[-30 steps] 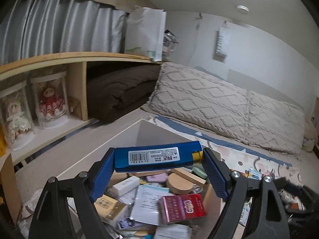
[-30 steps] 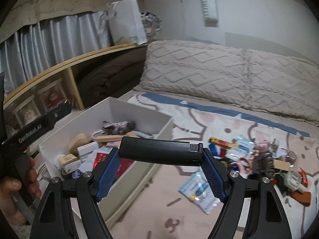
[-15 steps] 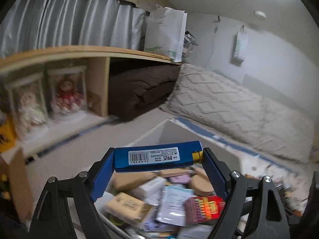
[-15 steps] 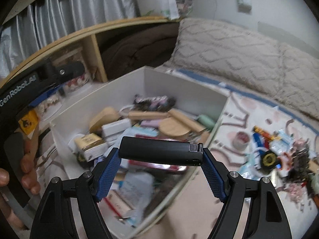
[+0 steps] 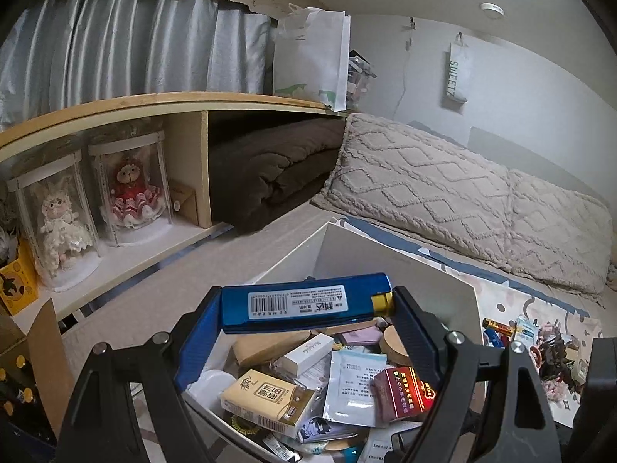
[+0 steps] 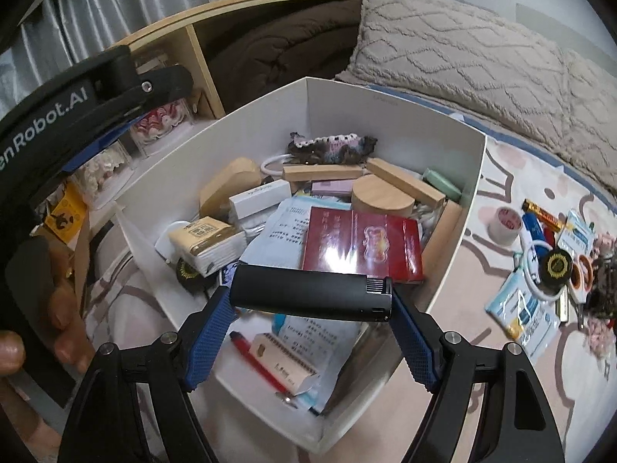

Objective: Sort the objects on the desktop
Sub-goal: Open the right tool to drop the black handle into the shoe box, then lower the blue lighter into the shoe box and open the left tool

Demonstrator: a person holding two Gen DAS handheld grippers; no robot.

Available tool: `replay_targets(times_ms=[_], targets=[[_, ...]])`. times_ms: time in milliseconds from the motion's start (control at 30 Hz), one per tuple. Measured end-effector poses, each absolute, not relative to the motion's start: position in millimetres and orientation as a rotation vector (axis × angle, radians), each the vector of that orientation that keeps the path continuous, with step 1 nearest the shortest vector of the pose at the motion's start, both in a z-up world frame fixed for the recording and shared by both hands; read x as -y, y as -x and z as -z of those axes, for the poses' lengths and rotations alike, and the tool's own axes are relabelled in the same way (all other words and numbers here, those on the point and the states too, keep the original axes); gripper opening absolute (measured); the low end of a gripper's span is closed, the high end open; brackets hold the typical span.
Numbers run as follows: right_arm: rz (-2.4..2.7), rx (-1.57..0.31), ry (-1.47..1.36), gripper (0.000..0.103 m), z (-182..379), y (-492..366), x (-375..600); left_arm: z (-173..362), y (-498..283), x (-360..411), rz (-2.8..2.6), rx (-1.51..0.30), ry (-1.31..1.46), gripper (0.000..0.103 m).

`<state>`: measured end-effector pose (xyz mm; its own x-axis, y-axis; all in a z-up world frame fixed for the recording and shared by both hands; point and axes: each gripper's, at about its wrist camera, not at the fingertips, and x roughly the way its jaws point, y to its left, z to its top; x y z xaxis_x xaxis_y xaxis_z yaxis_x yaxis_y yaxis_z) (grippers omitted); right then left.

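Right wrist view: right tool (image 6: 310,301) grips black lighter (image 6: 310,296) above white box (image 6: 455,239); left tool (image 5: 306,308) clamps blue lighter (image 5: 304,303). Next, release at twelve o'clock.

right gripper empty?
No, the right gripper is shut on a black lighter, held crosswise over the white box.

I see the box (image 6: 455,208) on the bed (image 6: 497,351), against the shelf (image 5: 162,104) on its left. Loose items (image 6: 540,254) lie right of it, pillows (image 6: 462,58) behind.
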<state>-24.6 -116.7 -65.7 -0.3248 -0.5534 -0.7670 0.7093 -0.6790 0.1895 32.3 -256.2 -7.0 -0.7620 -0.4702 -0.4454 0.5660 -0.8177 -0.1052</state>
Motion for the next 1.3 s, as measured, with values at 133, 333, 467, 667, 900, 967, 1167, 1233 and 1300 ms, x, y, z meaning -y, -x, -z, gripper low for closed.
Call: replay_targets(times_ms=[133,333,467,667,900,967,1167,1233,1300], targets=[[2.060,-0.226,-1.114,0.081,64.0,19.4,116.8,7.9,-32.8,256.1,2.502,-0.312,-0.560,0.085],[2.045,-0.166,-1.143,0.081,62.9,20.8,113.0,8.3,-36.0,255.8,2.491,-0.300,-0.567,0.085],[2.059,-0.155,-1.130,0.081,57.3,19.9,109.8,8.1,-39.6,254.9,2.488,-0.277,-0.575,0.085],[2.062,-0.160,-1.117,0.081,56.2,15.8,104.7,10.4,-40.1,247.9,2.516,-0.236,-0.607,0.085],[2.104,-0.212,-1.064,0.081,51.3,8.9,94.5,15.3,-39.1,242.2,2.562,-0.247,-0.658,0.085],[2.115,-0.226,-1.060,0.081,51.0,8.6,90.4,15.6,-39.4,240.5,2.570,-0.239,-0.666,0.085],[2.133,-0.219,-1.063,0.081,50.6,10.0,71.8,17.6,-37.7,229.8,2.606,-0.197,-0.708,0.085],[2.142,-0.216,-1.062,0.081,50.7,10.4,65.8,20.0,-34.9,223.1,2.620,-0.162,-0.737,0.085],[2.146,-0.207,-1.065,0.081,51.2,10.7,59.3,22.3,-31.7,217.4,2.637,-0.131,-0.768,0.085]])
